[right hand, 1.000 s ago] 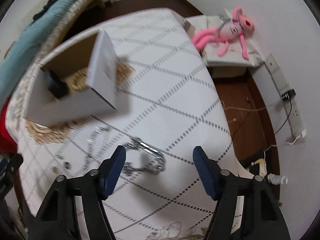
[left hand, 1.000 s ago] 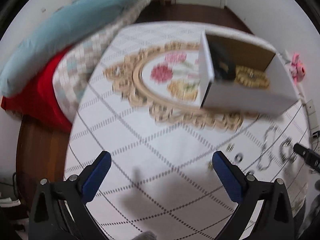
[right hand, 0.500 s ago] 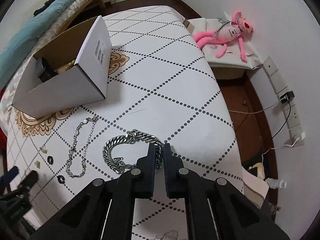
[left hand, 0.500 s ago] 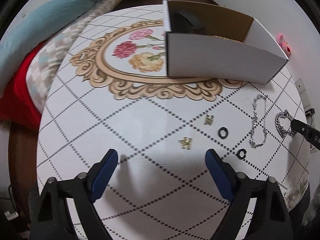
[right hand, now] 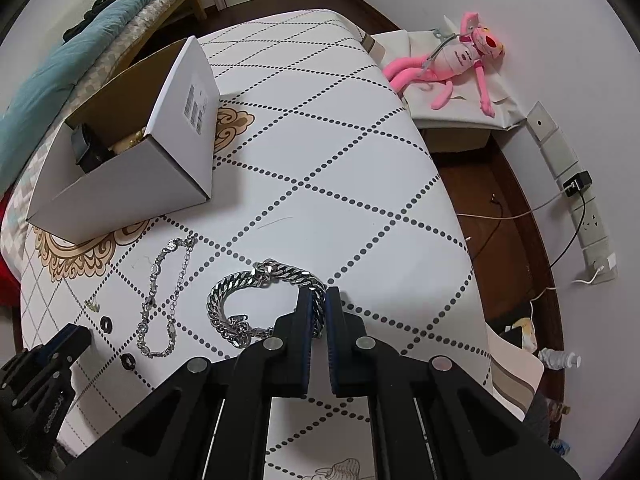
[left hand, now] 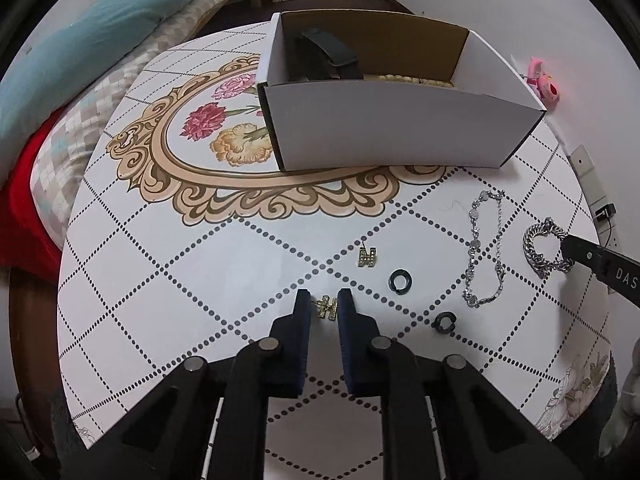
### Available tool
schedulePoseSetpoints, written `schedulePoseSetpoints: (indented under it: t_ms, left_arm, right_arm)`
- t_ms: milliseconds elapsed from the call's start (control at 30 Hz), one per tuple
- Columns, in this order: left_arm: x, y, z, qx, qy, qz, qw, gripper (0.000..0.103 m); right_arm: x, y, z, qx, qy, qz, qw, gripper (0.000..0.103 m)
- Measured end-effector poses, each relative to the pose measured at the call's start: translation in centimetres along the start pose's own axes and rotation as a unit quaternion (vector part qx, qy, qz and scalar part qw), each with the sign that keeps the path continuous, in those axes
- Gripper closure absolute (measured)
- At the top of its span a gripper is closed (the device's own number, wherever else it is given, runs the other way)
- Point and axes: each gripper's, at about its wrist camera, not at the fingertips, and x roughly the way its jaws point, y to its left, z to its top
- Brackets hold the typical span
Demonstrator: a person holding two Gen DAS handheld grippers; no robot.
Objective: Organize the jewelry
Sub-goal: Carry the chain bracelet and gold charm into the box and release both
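Note:
My left gripper (left hand: pixel 325 307) is shut on a small gold H-shaped earring (left hand: pixel 328 306) that lies on the table. A second gold H earring (left hand: pixel 367 256) lies just beyond it. Two black rings (left hand: pixel 400 280) (left hand: pixel 444 322) lie to the right. A thin silver chain bracelet (left hand: pixel 484 248) lies further right; it also shows in the right wrist view (right hand: pixel 164 300). My right gripper (right hand: pixel 319 300) is shut on a thick silver curb-chain bracelet (right hand: pixel 256 280) resting on the table. An open white cardboard box (left hand: pixel 392 128) behind holds a black band and gold beads.
The table (right hand: pixel 320 152) has a white dotted-diamond cloth with a floral medallion (left hand: pixel 224 128). A bed with a teal quilt (left hand: pixel 80 40) is on the left. A pink plush toy (right hand: pixel 452 60) lies on a low stand to the right, near a power strip (right hand: pixel 588 216).
My left gripper has moved in and closed on the near gold H earring. My right gripper closed on the thick chain bracelet half a second ago and stays shut.

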Motion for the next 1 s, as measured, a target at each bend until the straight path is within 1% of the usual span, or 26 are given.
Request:
schedulePoseSetpoints:
  t_ms: [133, 167, 333, 467, 633, 833, 900, 1000]
  left_arm:
    - [-0.2, 0.0, -0.1, -0.003, 0.000, -0.006, 1.0000, 0.093]
    - [-0.3, 0.1, 0.0, -0.003, -0.001, -0.008, 1.0000, 0.097]
    - [-0.8, 0.6, 0.2, -0.004, -0.004, -0.016, 0.9999, 0.098]
    - [-1.5, 1.1, 0.4, -0.015, -0.008, -0.028, 0.9995, 0.098]
    - [-4.0, 2.4, 1.4, -0.033, -0.028, -0.052, 0.9977, 0.098]
    - [-8.3, 3.9, 4.0, -0.057, -0.062, -0.092, 0.9922, 0.098]
    - [-9.6, 4.4, 5.4, -0.064, -0.074, -0.110, 0.9891, 0.098]
    - [-10.7, 4.5, 7.8, -0.064, -0.086, -0.126, 0.9862, 0.098]
  right_arm:
    - [-0.1, -0.2, 0.1, 0.006, 0.004, 0.010, 1.000, 0.099]
    - [-0.1, -0.2, 0.0, 0.007, 0.004, 0.013, 1.000, 0.099]
    - [-0.8, -0.1, -0.3, 0.011, 0.005, 0.038, 0.999, 0.099]
    - [-2.8, 0.6, -0.4, 0.004, -0.007, 0.063, 0.998, 0.099]
    - [-6.4, 1.6, 0.4, -0.008, -0.036, 0.092, 0.995, 0.099]
    - [-10.5, 2.7, 2.1, -0.025, -0.067, 0.126, 0.989, 0.099]
    - [-12.0, 3.1, 3.0, -0.030, -0.079, 0.142, 0.986, 0.099]
    - [-13.9, 4.1, 4.6, -0.039, -0.093, 0.165, 0.981, 0.099]
